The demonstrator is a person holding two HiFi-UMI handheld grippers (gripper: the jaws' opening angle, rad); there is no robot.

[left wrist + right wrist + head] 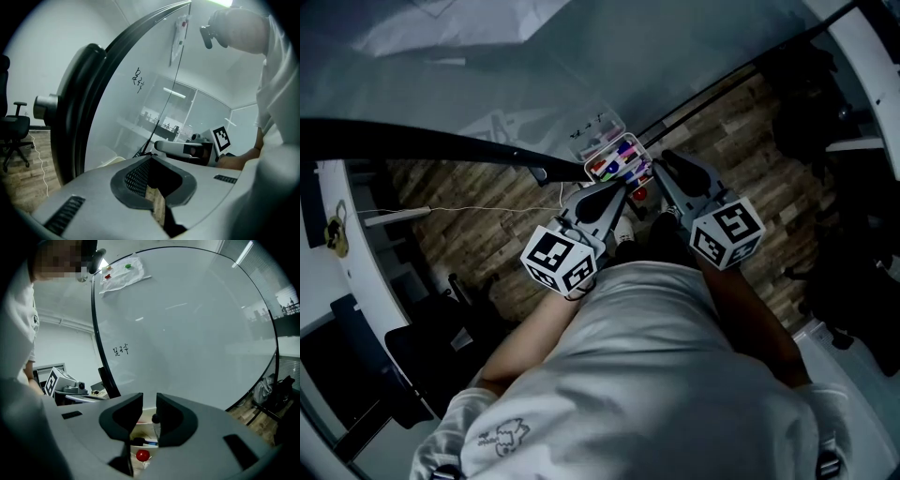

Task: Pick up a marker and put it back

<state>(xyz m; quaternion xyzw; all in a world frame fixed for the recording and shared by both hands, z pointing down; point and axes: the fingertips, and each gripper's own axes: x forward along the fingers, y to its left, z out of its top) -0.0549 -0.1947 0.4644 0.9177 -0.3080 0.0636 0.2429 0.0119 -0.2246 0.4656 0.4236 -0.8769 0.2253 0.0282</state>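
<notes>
A clear marker box point(602, 141) hangs at the whiteboard's lower edge, with several coloured markers point(621, 161) in it. In the head view my right gripper point(662, 161) points at the box's right end, and my left gripper point(617, 190) sits just below the box. The right gripper point(149, 401) is open by a narrow gap. Through that gap I see a red cap point(142, 455) and a black marker end point(154, 418) in the box below. Nothing shows between the jaws of the left gripper point(151, 158), whose tips meet; only wood floor shows behind them.
The whiteboard point(187, 324) carries small writing point(120, 350) and stands on a dark frame point(441, 145). A wood floor point(487, 234) lies below, with a thin cable point(469, 207) across it. An office chair point(13, 136) stands off to the left.
</notes>
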